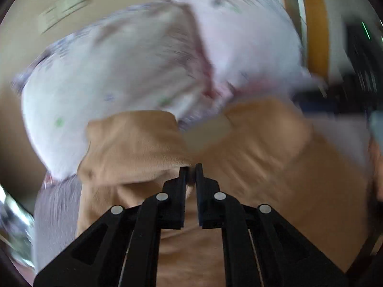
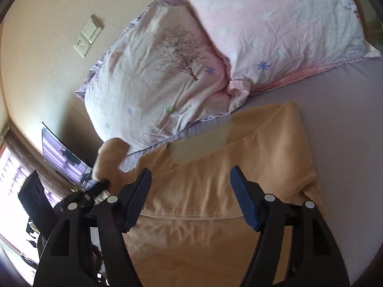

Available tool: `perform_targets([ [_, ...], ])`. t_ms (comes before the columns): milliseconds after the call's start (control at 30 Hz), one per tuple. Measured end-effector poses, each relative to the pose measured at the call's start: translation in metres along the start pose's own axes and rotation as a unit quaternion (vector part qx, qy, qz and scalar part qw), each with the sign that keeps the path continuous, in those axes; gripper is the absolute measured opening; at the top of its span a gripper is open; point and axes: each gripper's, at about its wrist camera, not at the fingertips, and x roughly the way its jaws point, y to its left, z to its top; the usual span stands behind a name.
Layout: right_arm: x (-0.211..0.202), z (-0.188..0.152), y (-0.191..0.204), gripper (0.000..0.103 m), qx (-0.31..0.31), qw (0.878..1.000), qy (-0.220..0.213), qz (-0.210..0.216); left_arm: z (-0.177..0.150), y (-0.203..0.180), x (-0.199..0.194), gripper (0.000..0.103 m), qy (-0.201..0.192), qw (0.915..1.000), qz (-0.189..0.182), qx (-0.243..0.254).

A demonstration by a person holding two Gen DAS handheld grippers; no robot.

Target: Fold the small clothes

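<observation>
A tan garment lies spread on the lilac bed sheet, with a grey patch at its neck. My right gripper is open and empty, hovering over the garment's middle. My left gripper is shut on a fold of the tan garment and holds it lifted; this view is motion-blurred. In the right wrist view the left gripper shows at the garment's left edge with a raised bit of tan cloth.
Two pink flowered pillows lie at the head of the bed beyond the garment. A beige wall with a switch plate is at the left. A window is at the far left.
</observation>
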Motion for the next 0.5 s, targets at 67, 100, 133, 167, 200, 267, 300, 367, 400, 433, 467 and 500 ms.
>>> perform_targets([
  [67,0.011,0.0,-0.021,0.068,0.025,0.999,0.029,-0.018,-0.018,-0.061,0.014,0.011,0.014,0.9924,0.032,0.118],
  [100,0.015,0.0,-0.028,0.06,0.033,0.998,0.04,-0.018,-0.029,-0.076,0.012,0.011,0.012,0.9881,0.042,0.148],
  [133,0.02,-0.001,-0.034,0.054,0.04,0.998,0.056,-0.016,-0.035,-0.081,0.008,0.011,0.01,0.9863,0.043,0.159],
  [167,0.024,-0.002,-0.037,0.052,0.042,0.997,0.064,-0.015,-0.043,-0.081,-0.001,0.014,0.005,0.9866,0.042,0.157],
  [200,0.028,-0.002,-0.037,0.049,0.04,0.997,0.07,-0.017,-0.048,-0.075,-0.01,0.025,0.005,0.9887,0.039,0.145],
  [267,0.038,0.0,-0.031,0.049,0.026,0.996,0.081,-0.021,-0.062,-0.049,-0.027,0.04,0.006,0.9944,0.034,0.1],
  [300,0.046,0.001,-0.024,0.049,0.018,0.996,0.088,-0.026,-0.069,-0.036,-0.034,0.044,0.009,0.9961,0.042,0.077],
  [367,0.061,0.006,-0.014,0.049,0.011,0.994,0.099,-0.033,-0.08,-0.013,-0.039,0.045,0.028,0.9969,0.063,0.039],
  [400,0.067,0.009,-0.009,0.049,0.007,0.994,0.102,-0.041,-0.089,-0.001,-0.04,0.045,0.042,0.9962,0.073,0.02],
  [433,0.074,0.013,0.0,0.049,-0.001,0.993,0.1,-0.054,-0.093,0.005,-0.041,0.044,0.054,0.9953,0.08,0.007],
  [467,0.081,0.018,0.012,0.049,-0.014,0.993,0.095,-0.062,-0.101,0.013,-0.041,0.044,0.068,0.9941,0.085,-0.008],
  [500,0.084,0.02,0.02,0.049,-0.025,0.993,0.092,-0.064,-0.107,0.017,-0.041,0.044,0.077,0.9932,0.085,-0.018],
])
